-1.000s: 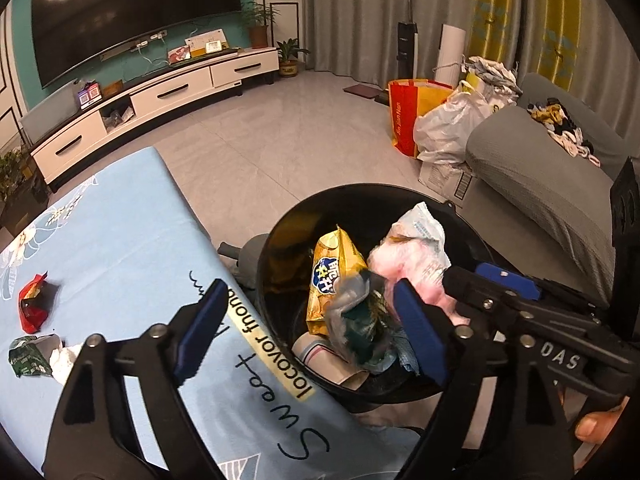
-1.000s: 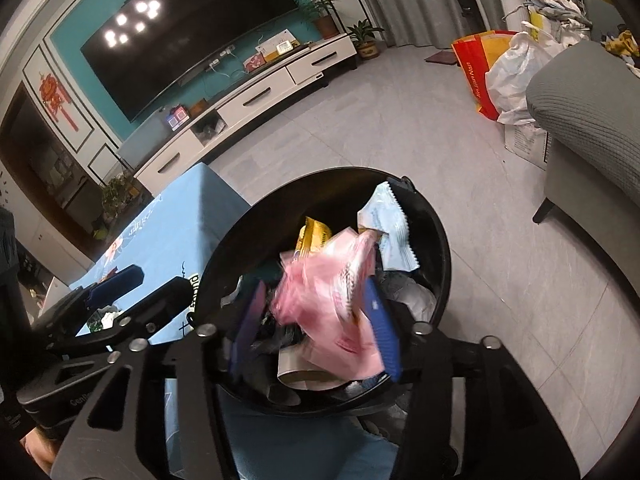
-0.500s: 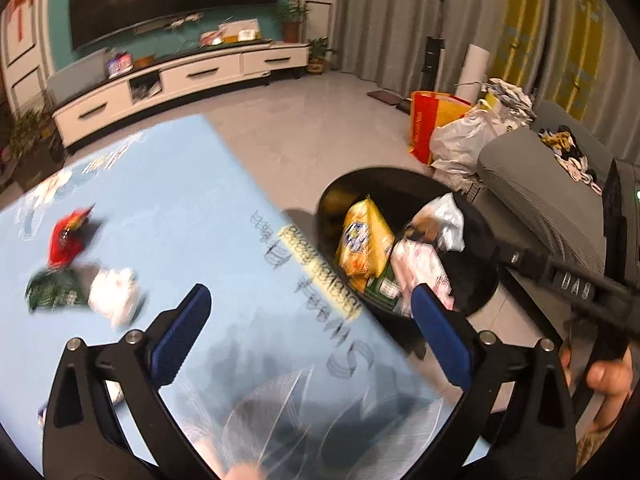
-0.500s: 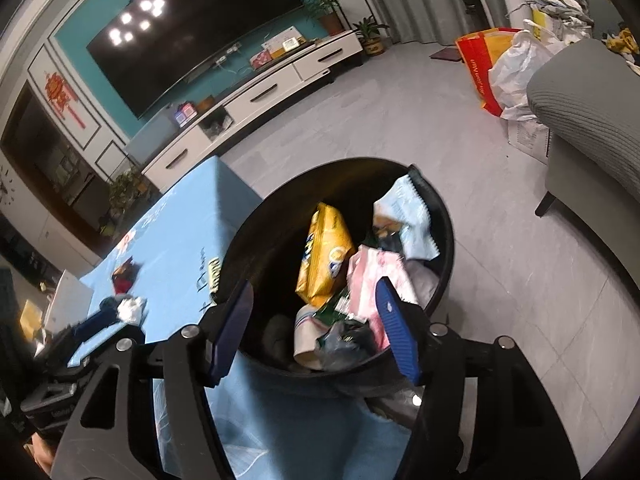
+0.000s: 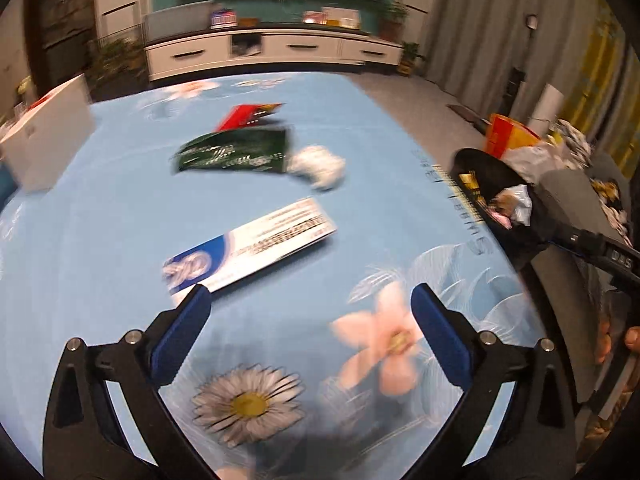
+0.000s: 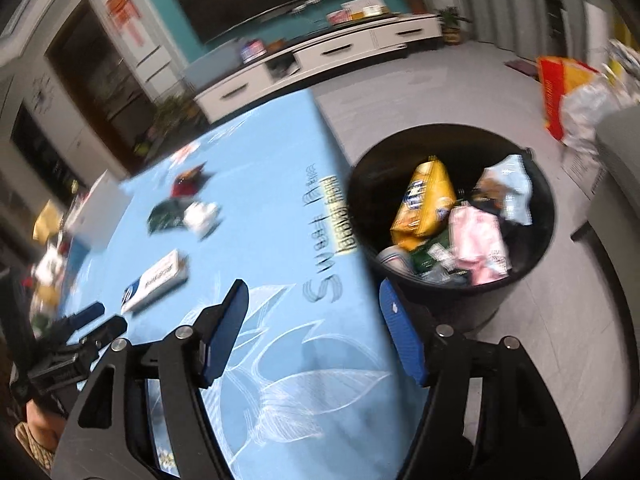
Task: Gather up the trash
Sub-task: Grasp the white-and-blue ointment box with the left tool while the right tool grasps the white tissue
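My left gripper [image 5: 306, 298] is open and empty over the blue floral tablecloth [image 5: 120, 232]. Just ahead of it lies a white and blue flat box [image 5: 250, 246]. Farther on lie a dark green wrapper [image 5: 234, 154], a crumpled white tissue [image 5: 320, 166] and a red wrapper [image 5: 248, 114]. My right gripper [image 6: 312, 310] is open and empty above the table's edge, next to the black trash bin [image 6: 452, 216]. The bin holds a yellow snack bag [image 6: 424, 200], a pink wrapper [image 6: 478, 240] and other trash. The same box [image 6: 156, 280] shows in the right wrist view.
A white carton [image 5: 44, 132] stands at the table's far left. A grey sofa [image 5: 576, 200] is right of the bin. A red and yellow bag [image 6: 560, 84] and white bags sit on the floor beyond. A white TV cabinet [image 5: 272, 50] lines the far wall.
Both grippers let trash drop into the bin and opened. The left gripper swung away from the bin to over the table. The right gripper drew back from above the bin.
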`<state>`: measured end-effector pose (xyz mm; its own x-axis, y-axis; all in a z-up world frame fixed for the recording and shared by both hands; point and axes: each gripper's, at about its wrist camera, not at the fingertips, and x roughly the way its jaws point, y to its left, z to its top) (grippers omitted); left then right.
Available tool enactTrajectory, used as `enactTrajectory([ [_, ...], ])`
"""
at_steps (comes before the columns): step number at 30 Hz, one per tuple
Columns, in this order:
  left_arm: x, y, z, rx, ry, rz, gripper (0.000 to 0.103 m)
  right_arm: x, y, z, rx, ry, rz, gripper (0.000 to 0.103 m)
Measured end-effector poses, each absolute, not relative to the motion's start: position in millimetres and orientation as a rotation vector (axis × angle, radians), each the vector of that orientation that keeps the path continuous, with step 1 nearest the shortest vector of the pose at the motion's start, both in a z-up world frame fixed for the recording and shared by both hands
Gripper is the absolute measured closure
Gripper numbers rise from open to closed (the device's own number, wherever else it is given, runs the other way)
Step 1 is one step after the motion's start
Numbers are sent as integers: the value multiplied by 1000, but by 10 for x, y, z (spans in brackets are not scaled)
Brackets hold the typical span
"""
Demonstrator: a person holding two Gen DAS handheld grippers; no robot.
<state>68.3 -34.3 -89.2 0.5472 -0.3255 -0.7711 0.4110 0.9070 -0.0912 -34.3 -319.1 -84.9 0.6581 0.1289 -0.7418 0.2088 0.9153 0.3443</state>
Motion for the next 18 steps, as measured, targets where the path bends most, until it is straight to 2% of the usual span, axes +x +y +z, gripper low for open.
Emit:
enactTrajectory([
  [4,640,11,-939,73,909,-371,3,-281,-2839,-845,358,897,3,35],
  [6,608,136,-969,59,914,-351,3,-247,-2660,-848,324,911,31,27],
  [18,602,535,-1129,11,905,-393,3,84,-1982,-935,204,985,134,27],
])
